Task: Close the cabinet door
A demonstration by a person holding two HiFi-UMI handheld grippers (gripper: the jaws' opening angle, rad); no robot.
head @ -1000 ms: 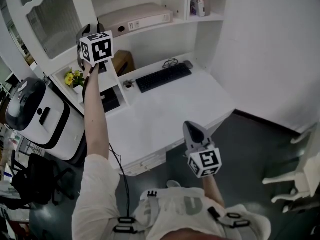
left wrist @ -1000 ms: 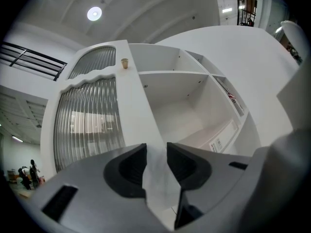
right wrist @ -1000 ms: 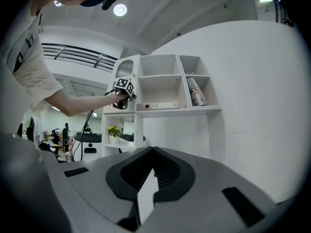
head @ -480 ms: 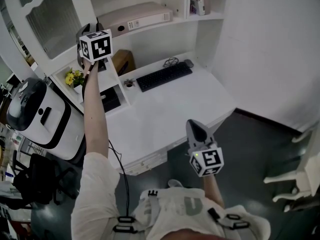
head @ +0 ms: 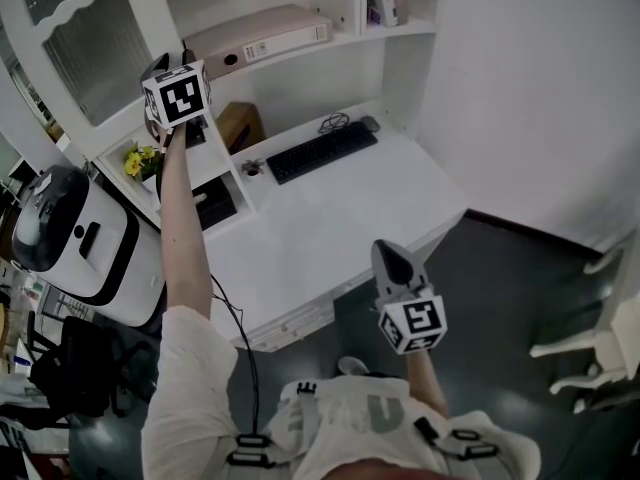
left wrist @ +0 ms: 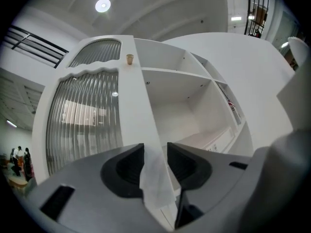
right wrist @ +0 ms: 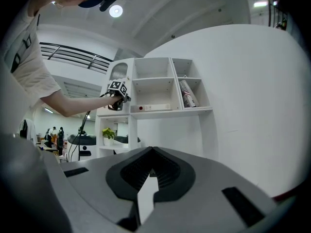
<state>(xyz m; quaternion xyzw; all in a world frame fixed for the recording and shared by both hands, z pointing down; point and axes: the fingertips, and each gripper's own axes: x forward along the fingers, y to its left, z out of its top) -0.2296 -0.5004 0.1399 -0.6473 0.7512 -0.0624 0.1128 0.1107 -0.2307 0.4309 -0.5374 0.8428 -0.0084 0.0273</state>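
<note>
Now left tool [left wrist: 155, 152] pinches door [left wrist: 87, 115] (open).

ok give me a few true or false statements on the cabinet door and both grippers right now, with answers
1. The cabinet door is fully shut. False: it stands swung open, and the shelf compartment beside it is exposed.
2. The left gripper has the door's edge between its fingers. True: the fingers just eased open slightly, yet the edge fills the gap between them.
3. The right gripper holds the keyboard. False: its fingers are together on nothing, and the keyboard lies on the desk.
4. A binder lies flat on a shelf above the desk. True.
</note>
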